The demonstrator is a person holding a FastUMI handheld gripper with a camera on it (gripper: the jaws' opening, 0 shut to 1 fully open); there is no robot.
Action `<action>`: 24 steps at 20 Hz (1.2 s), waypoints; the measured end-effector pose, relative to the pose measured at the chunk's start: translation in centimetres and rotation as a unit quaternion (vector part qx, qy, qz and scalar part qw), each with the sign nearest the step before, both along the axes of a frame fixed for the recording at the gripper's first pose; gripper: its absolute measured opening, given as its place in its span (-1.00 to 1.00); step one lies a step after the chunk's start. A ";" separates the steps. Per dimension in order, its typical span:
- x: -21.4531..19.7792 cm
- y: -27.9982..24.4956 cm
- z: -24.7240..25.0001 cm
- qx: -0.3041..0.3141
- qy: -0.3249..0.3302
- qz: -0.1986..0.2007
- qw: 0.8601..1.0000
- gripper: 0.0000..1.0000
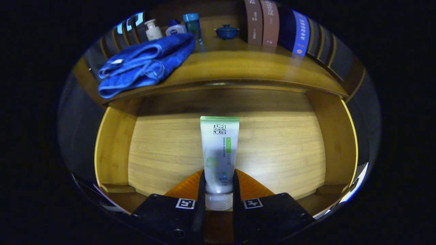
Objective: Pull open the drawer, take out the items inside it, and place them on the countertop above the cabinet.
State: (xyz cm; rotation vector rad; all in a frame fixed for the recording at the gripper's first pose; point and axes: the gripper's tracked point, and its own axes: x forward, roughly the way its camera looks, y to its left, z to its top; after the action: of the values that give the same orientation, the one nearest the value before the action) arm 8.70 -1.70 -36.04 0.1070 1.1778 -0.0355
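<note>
1. Gripper view: my gripper (219, 190) has its jaws closed on the tube (219, 153), one finger pressing each side near its cap end. The tube lies between them on the floor of the open drawer (115, 149) and points away from me.
2. The hold sits low, right by the cap, so I judge the long free end could sag or swing as I lift, and the soft body may slip out.
3. The bench (238, 64) overhangs the drawer beyond my jaws; lifting too far forward could knock the tube's far end on its front edge.
4. The blue towel (146, 64) already covers the bench's left part, with bottles (173, 29) and a small lidded bowl (227, 31) behind, so room to set down is tight there.
5. The cap is half hidden between my fingers, and the drawer's near corners are cut off. I cannot tell whether anything else lies there.
</note>
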 end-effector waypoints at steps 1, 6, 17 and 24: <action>-0.1 -0.1 1.2 0.004 -0.013 -0.003 1.000 -0.28; 3.0 -0.7 8.1 0.016 -0.087 -0.009 0.996 -0.28; 17.9 -1.9 9.4 0.006 -0.096 -0.022 0.995 -0.28; 22.5 -2.3 5.2 -0.011 -0.049 -0.023 0.998 -0.28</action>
State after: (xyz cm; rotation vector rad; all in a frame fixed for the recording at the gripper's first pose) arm 31.20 -4.03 -30.87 0.1156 1.0769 -0.0816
